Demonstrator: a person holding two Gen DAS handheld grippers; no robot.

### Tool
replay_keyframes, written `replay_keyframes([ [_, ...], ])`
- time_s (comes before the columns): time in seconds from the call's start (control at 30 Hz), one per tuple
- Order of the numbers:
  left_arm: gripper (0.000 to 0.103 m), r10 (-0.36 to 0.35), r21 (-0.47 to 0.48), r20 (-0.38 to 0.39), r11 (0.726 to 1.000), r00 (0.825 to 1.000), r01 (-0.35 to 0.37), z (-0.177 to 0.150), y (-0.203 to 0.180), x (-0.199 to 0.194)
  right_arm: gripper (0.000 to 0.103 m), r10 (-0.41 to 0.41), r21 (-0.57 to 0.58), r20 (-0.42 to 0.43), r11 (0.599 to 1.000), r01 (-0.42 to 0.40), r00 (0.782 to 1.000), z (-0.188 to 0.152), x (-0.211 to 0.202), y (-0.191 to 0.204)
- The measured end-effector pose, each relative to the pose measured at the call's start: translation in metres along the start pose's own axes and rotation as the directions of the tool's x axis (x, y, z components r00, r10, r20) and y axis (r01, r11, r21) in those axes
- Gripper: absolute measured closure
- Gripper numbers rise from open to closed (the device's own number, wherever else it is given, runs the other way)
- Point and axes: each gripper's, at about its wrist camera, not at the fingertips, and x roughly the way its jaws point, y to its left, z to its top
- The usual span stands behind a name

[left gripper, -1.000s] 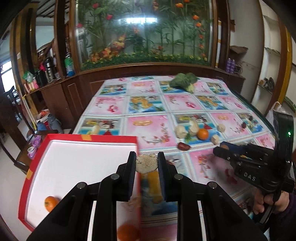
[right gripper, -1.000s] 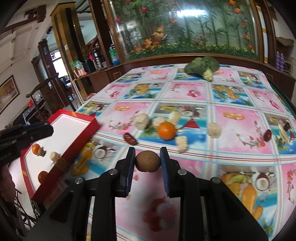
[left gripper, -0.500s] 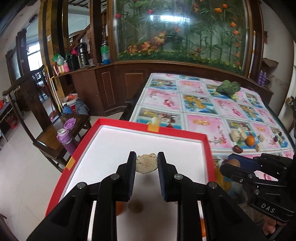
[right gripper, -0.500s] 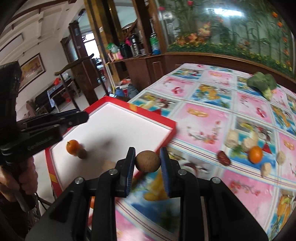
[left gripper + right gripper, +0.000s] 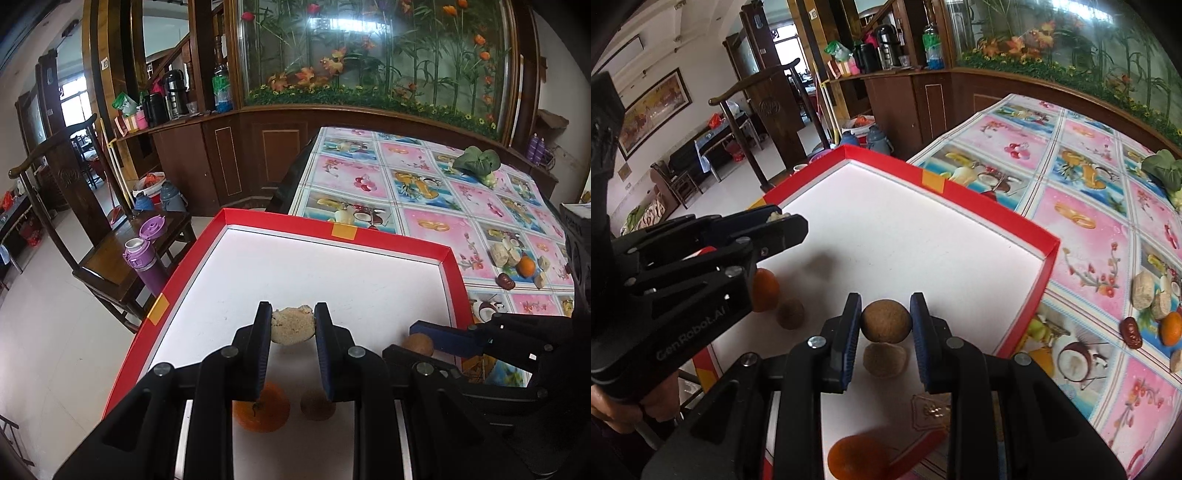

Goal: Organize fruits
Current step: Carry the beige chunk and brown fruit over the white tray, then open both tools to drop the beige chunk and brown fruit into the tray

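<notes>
Gripping pale crumbly lump (image 5: 292,326); right tool (image 5: 885,318) holds round brown fruit (image 5: 885,320)

At the bottom centre of the frame, the right gripper (image 5: 885,321) clamps a round brown fruit (image 5: 885,320) between its blue pads above the white floor of a red-walled tray (image 5: 955,192). Just below it lies a pale lump (image 5: 885,360). At left, the left gripper (image 5: 783,221) pinches a pale crumbly piece (image 5: 774,216); an orange (image 5: 764,290) and a small brown fruit (image 5: 790,314) sit under it. More fruit lies on the patterned tablecloth (image 5: 1089,236) at right.
</notes>
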Motion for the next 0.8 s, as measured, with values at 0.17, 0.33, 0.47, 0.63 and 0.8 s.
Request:
replay_keyframes([
  [0.17, 0.081, 0.002, -0.002, -0.009, 1.0, 1.0, -0.002, -0.002, 0.002, 0.003, 0.073, -0.006, 0.015, -0.024, 1.0, 0.006, 1.0, -0.001, 0.008, 0.002],
  [0.33, 0.081, 0.002, -0.002, -0.02, 1.0, 1.0, -0.002, -0.003, 0.003, 0.005, 0.073, -0.006, 0.03, -0.045, 1.0, 0.007, 0.999, 0.0, 0.015, -0.001],
  [0.47, 0.081, -0.003, -0.009, -0.042, 1.0, 0.999, 0.002, -0.004, 0.003, 0.011, 0.073, -0.008, 0.031, -0.046, 0.999, 0.01, 0.999, -0.001, 0.017, 0.0],
  [0.63, 0.081, -0.003, -0.014, -0.065, 1.0, 0.998, 0.002, -0.007, 0.002, 0.017, 0.073, -0.007, 0.032, -0.046, 0.999, 0.008, 0.999, -0.001, 0.017, 0.001],
  [0.8, 0.08, 0.019, -0.019, -0.094, 1.0, 0.995, -0.02, -0.01, 0.002, 0.024, 0.073, -0.014, 0.015, -0.043, 1.0, 0.015, 0.999, -0.002, 0.017, 0.002],
])
